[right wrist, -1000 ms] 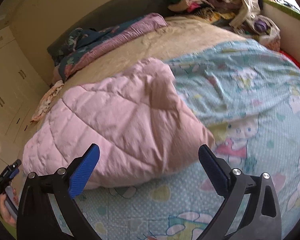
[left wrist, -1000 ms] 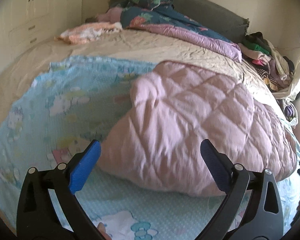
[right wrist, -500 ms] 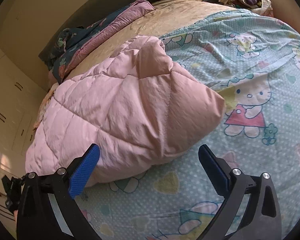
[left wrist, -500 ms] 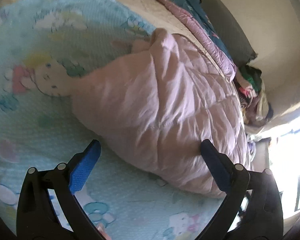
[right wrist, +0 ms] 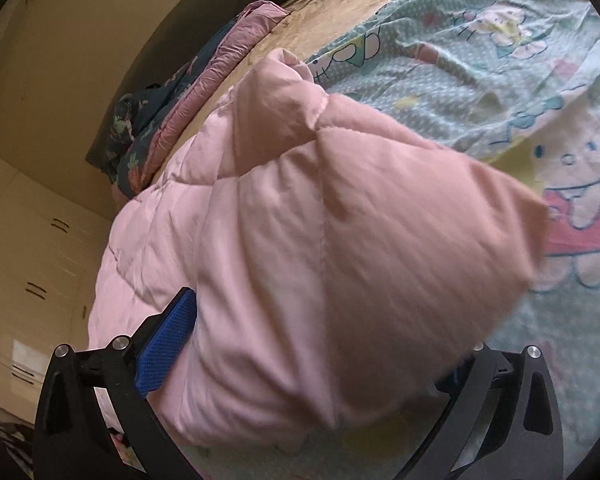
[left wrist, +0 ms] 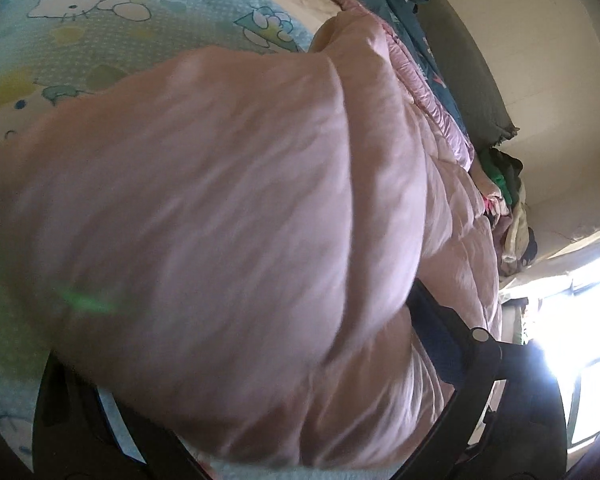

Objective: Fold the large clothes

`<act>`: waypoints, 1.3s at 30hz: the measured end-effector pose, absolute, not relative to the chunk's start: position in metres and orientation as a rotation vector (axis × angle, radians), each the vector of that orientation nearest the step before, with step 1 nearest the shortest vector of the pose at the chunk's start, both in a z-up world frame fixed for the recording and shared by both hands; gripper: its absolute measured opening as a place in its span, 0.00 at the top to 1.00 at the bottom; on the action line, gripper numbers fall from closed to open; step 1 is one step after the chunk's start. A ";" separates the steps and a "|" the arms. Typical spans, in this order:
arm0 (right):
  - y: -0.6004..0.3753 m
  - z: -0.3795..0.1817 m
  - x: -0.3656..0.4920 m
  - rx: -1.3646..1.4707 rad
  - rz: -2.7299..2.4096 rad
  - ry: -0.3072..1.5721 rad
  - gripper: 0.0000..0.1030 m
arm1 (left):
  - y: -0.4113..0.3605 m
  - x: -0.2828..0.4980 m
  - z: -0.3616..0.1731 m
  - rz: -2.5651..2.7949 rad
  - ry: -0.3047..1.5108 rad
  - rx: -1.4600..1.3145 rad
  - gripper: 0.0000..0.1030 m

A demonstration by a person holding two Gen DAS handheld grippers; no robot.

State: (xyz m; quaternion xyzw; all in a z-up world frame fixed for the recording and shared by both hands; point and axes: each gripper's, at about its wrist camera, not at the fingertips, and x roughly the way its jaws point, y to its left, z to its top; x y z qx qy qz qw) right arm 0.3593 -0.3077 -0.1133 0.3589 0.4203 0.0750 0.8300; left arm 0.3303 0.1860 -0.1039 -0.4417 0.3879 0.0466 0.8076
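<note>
A puffy pink quilted garment (left wrist: pixel 240 220) lies bunched on a light-blue cartoon-cat blanket (left wrist: pixel 100 20) spread over the bed. It fills most of the left wrist view. My left gripper (left wrist: pixel 260 360) is open, pushed against the garment's near edge with padding bulging between its jaws. Its left finger is hidden under the fabric, and the right finger (left wrist: pixel 440 340) shows. In the right wrist view the same garment (right wrist: pixel 320 240) bulges between the wide-apart jaws of my right gripper (right wrist: pixel 312 364), which is open. The blue left pad (right wrist: pixel 168 352) presses its side, while the right finger is mostly covered.
The blanket (right wrist: pixel 500 60) continues to the right over a beige bedspread (right wrist: pixel 340 12). A dark floral duvet (right wrist: pixel 140 140) lies by the headboard. A heap of clothes (left wrist: pixel 504 184) sits at the bed's far corner near a bright window (left wrist: pixel 580 320). Cream wardrobe doors (right wrist: pixel 40 260) stand at the left.
Both grippers have moved forward and down into the pink garment, which lay ahead of the fingers before and now bulges between them. The jaws remain as wide as before.
</note>
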 end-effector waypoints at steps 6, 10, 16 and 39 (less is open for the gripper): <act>-0.300 -0.114 0.367 0.740 0.170 0.848 0.16 | 0.184 0.334 -0.102 0.097 0.800 -0.916 0.10; -0.293 -0.106 0.367 0.709 0.211 0.821 0.33 | 0.181 0.337 -0.096 0.092 0.782 -0.870 0.24; -0.275 -0.079 0.368 0.529 0.228 0.773 0.55 | 0.164 0.341 -0.065 0.097 0.755 -0.692 0.55; -0.229 0.030 0.303 0.078 0.312 0.589 0.68 | 0.131 0.294 0.027 0.079 0.663 -0.410 0.70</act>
